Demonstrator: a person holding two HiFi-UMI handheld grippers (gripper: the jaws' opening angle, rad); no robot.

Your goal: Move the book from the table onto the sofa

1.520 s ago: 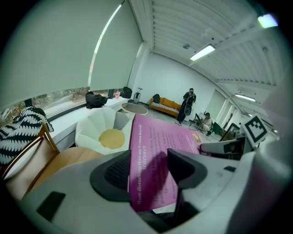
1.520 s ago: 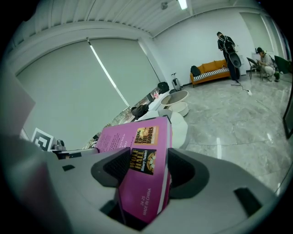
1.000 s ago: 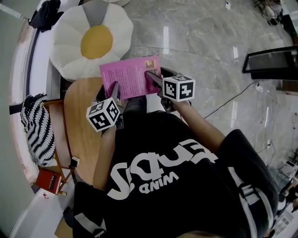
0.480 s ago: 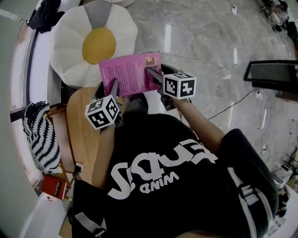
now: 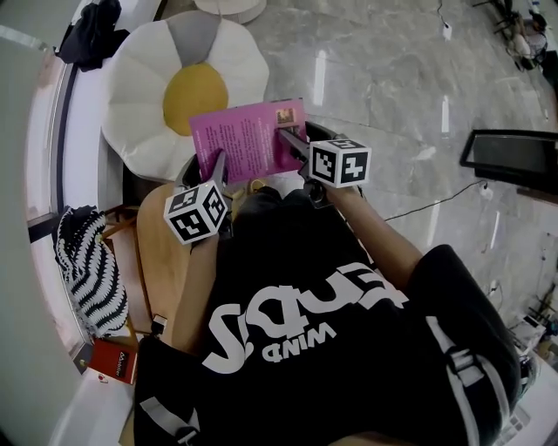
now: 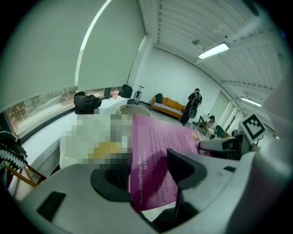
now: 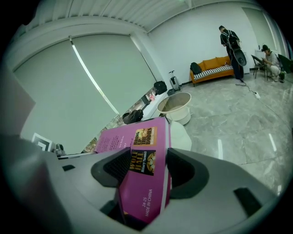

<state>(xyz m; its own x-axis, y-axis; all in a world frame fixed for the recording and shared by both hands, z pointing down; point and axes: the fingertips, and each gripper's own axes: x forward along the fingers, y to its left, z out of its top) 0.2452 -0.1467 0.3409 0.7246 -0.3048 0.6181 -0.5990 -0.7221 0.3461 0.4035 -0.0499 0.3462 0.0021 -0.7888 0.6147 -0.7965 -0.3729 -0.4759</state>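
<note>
The book (image 5: pixel 247 139) is a magenta paperback, held level in the air between both grippers. My left gripper (image 5: pixel 216 165) is shut on its near left edge, and in the left gripper view the book (image 6: pixel 155 169) stands between the jaws. My right gripper (image 5: pixel 283 137) is shut on its right edge; the right gripper view shows the book (image 7: pixel 144 176) clamped upright between the pads. The book hangs partly over the near edge of the flower-shaped sofa cushion (image 5: pixel 153 96), white with a yellow centre, which lies ahead and to the left.
A round wooden table (image 5: pixel 161 253) is below my left arm. A black-and-white striped cushion (image 5: pixel 91 270) rests on a chair at the left, and a red box (image 5: pixel 112 361) lies lower left. A black bag (image 5: pixel 91 26) sits on the window ledge. Grey marble floor (image 5: pixel 384 78) spreads to the right.
The view has shifted toward the flower cushion. The book, still held by both grippers, now reaches further over the cushion's edge, and the table has slid back beneath me.
</note>
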